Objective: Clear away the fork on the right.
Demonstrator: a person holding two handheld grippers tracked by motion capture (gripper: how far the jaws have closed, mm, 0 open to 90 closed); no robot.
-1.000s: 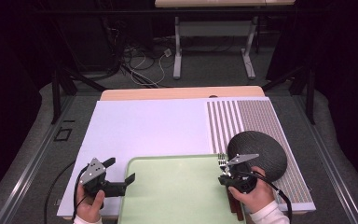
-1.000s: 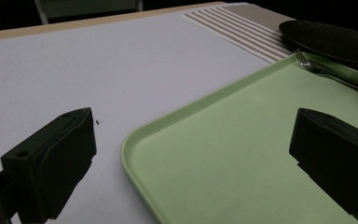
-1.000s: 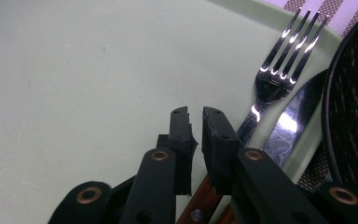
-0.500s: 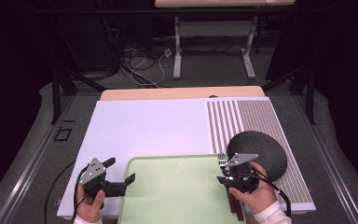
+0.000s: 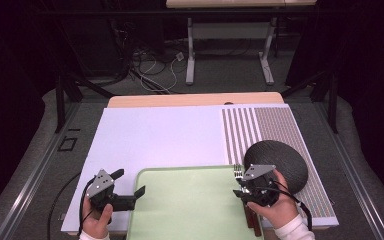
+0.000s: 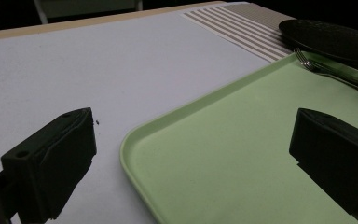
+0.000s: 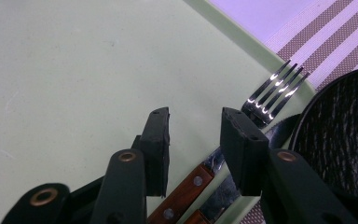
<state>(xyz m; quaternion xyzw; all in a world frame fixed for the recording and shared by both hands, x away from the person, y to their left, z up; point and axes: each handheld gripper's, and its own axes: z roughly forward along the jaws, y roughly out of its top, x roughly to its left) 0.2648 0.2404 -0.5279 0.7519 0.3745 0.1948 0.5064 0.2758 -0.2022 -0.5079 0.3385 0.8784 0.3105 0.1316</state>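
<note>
**A:** High view first: where's my right gripper (image 5: 241, 186)?

**B:** Over the right edge of the green tray (image 5: 190, 205), just beside the dark plate (image 5: 280, 159). The fork (image 5: 238, 171) shows its tines at the tray's far right corner, just ahead of the gripper.

**A:** In the right gripper view I see the fork (image 7: 272, 91) lying on the tray (image 7: 74, 70), tines away from me, wooden handle with rivets running back under my jaws. A second wooden-handled piece (image 7: 223, 193) lies right beside it, toward the plate (image 7: 345, 135); I can't tell what it is.

**B:** Are you gripping the fork?

**A:** No. My right gripper (image 7: 195, 140) is released. The jaws have just been opening, and now they stand apart, one on each side of the fork's neck, pads clear of it. The fork rests on the tray by itself.

**B:** And your left?

**A:** The left gripper (image 5: 130, 189) sits at the tray's near left corner, held in my left hand (image 5: 97, 222). In the left gripper view its jaws are spread wide, one over the white mat (image 6: 98, 60), the other over the tray (image 6: 223, 154), with nothing between them but the tray's rim.

**B:** Can you see the fork from there?

**A:** Yes, the fork (image 6: 307, 63) is at the far right rim of the tray, with the plate (image 6: 331, 37) just behind it, next to the striped mat (image 6: 247, 28).
</note>
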